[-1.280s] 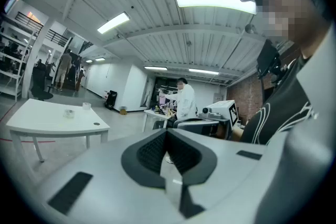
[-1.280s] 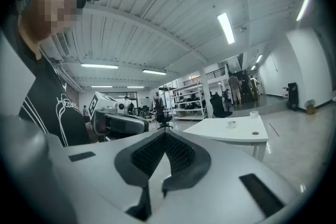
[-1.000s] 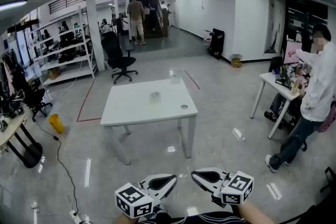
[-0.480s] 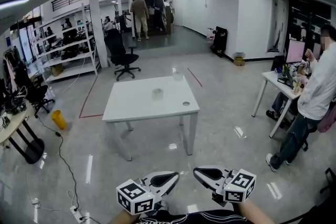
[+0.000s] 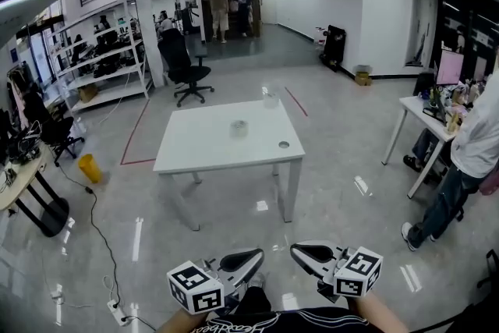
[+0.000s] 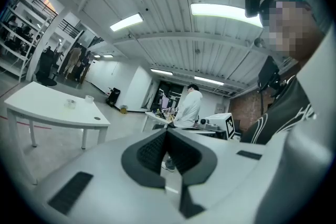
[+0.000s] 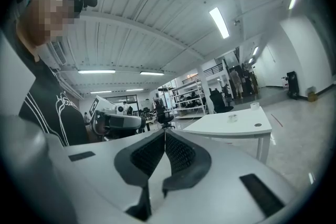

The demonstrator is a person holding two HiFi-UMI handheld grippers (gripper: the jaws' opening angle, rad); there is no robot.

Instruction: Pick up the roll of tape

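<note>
Both pressed together, empty: left gripper point(image 5: 253, 256), right gripper point(image 5: 300, 250).
I'd reach the worktop point(image 5: 203, 150), spread one, straddle the roll of tape point(image 5: 238, 128).

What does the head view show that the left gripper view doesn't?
Only the head view: the yellow bin on the floor and the cable beside it. Only the left gripper view: the camera on the person's head and a brick wall. Both: the white table, the roll of tape on it, the person in white and the shut left gripper.
</note>
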